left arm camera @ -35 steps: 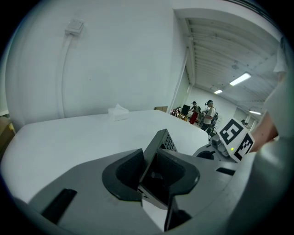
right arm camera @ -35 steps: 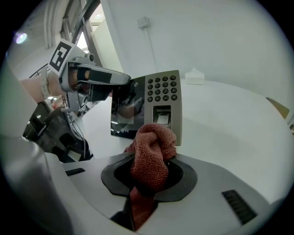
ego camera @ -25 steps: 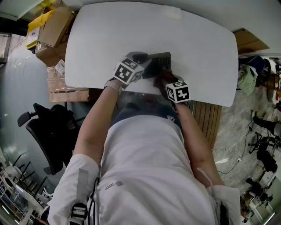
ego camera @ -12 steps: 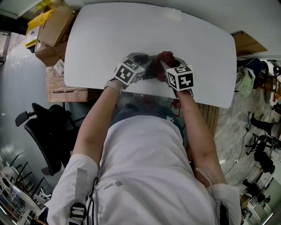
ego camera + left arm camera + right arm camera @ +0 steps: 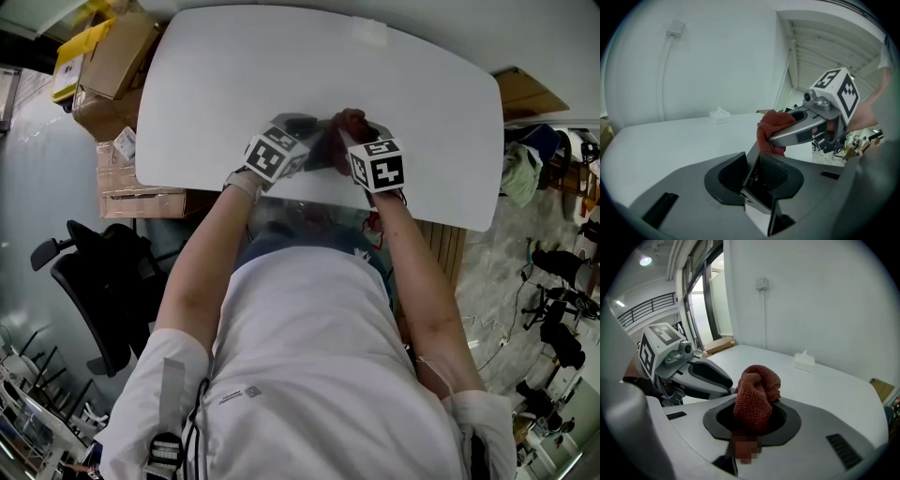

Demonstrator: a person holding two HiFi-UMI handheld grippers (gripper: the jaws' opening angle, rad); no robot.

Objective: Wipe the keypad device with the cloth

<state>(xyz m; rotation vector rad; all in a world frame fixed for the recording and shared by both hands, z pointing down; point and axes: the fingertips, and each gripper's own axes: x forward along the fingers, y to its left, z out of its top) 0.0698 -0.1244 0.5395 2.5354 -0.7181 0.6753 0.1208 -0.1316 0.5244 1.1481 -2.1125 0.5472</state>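
Leftmost, cardboard boxes (image 5: 117,66) are stacked on the floor off the far left corner of the white bench (image 5: 234,75), with a black office chair (image 5: 103,281) nearer the person. Over the near edge of the bench, about midway along it, the left tongs (image 5: 758,174) are clenched on the keypad device (image 5: 751,180). The dark slab stands edge-on between the two jaws and tilts up and away from them. Whether it touches the bench I cannot tell. Just to the right, a bunched red cloth (image 5: 757,390) sits against the far upper end of the device. The right tongs (image 5: 752,420) are grasping that cloth, its folds bulging out above the jaws. The two marker cubes ride side by side, close together, above the near edge. Further right and back, a small white pack (image 5: 721,115) lies near the far edge of the bench.
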